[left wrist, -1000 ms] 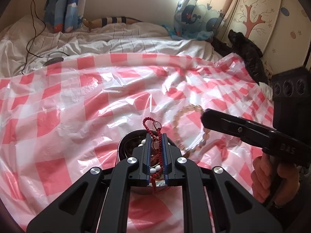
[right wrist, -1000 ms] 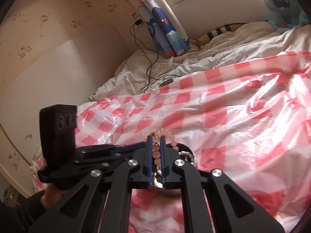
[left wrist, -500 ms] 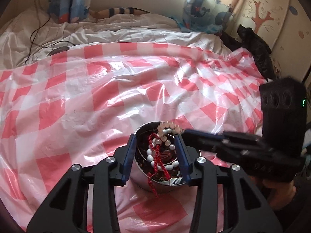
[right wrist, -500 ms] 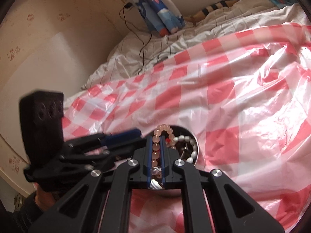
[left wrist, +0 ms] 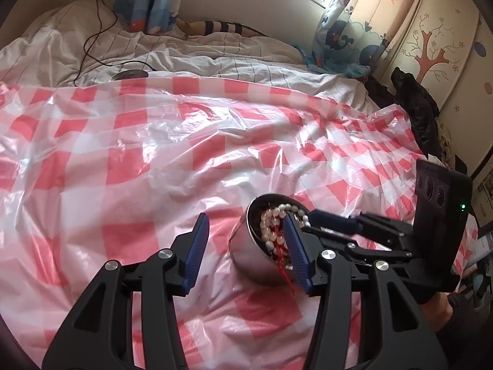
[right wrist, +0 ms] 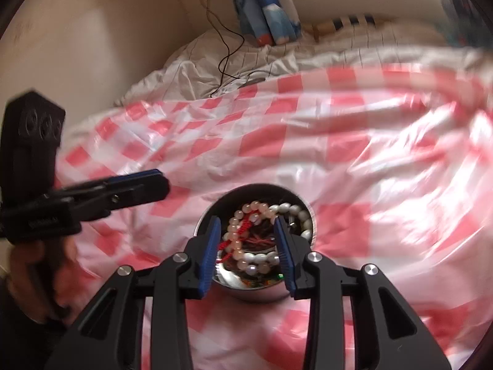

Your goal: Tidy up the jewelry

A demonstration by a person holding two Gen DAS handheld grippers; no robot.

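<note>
A steel bowl [left wrist: 255, 262] [right wrist: 255, 291] sits on the red-and-white checked plastic sheet. In it lie a pink bead bracelet [right wrist: 235, 226], a white pearl strand [right wrist: 289, 208] and a red cord bracelet [left wrist: 279, 240]; the cord's tail hangs over the near rim. My left gripper [left wrist: 245, 217] is beside the bowl's left wall, its jaws opening with no jewelry between them. Above the bowl, my right gripper [right wrist: 246, 219] has its jaws opening; the pink beads rest below the pads, which do not press them. Each gripper also shows in the other view: right gripper [left wrist: 317, 215], left gripper [right wrist: 160, 185].
The checked sheet [left wrist: 154, 154] covers a bed with a rumpled white quilt [left wrist: 215, 52] behind it. A black cable [left wrist: 92, 30] and a small device lie at the far left. Dark clothing [left wrist: 416, 98] is piled by the wardrobe on the right. A hand [right wrist: 40, 265] holds the left gripper.
Both grippers were shut on bracelets above the bowl; the beads now lie in the bowl. The left gripper opened and slid left, and the right one sank over the bowl and opened.
</note>
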